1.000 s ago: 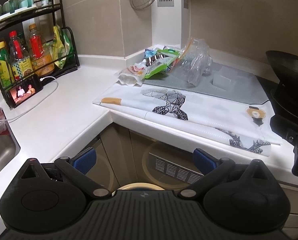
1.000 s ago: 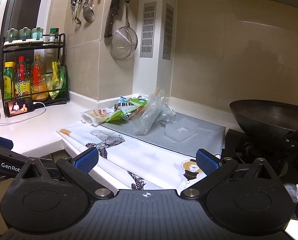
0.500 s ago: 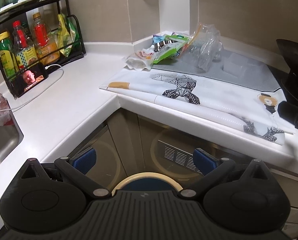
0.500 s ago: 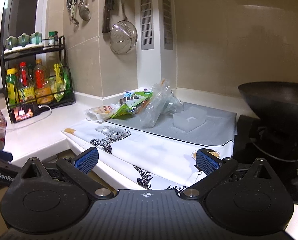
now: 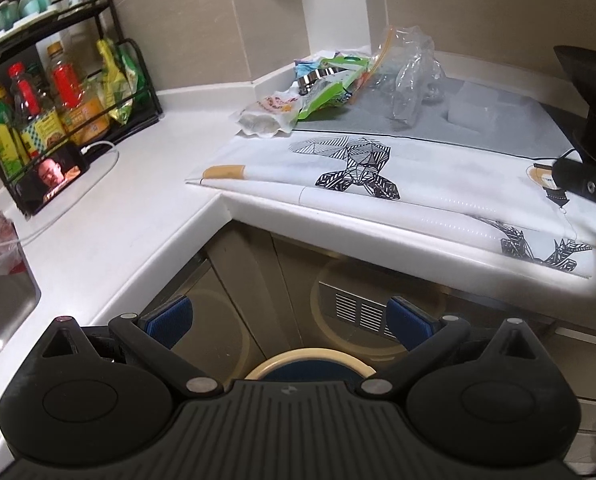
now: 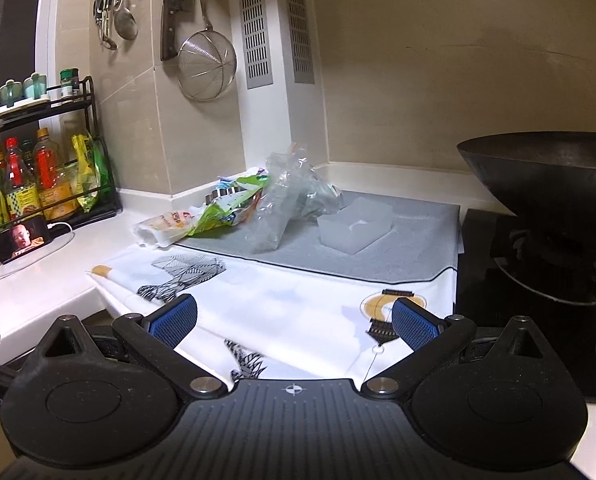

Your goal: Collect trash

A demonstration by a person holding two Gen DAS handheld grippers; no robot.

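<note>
Seemingly nothing had been collected: through the left wrist view, the left gripper hung spread and empty below the counter edge, well apart from the trash pile in the far corner. Through the right wrist view, the right gripper, likewise agape and empty, hovered over the printed cloth, the wrappers and clear bag untouched.

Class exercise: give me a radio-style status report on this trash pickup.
Left gripper open, empty. Right gripper open, empty. Trash pile untouched on grey mat. Path clear.
</note>
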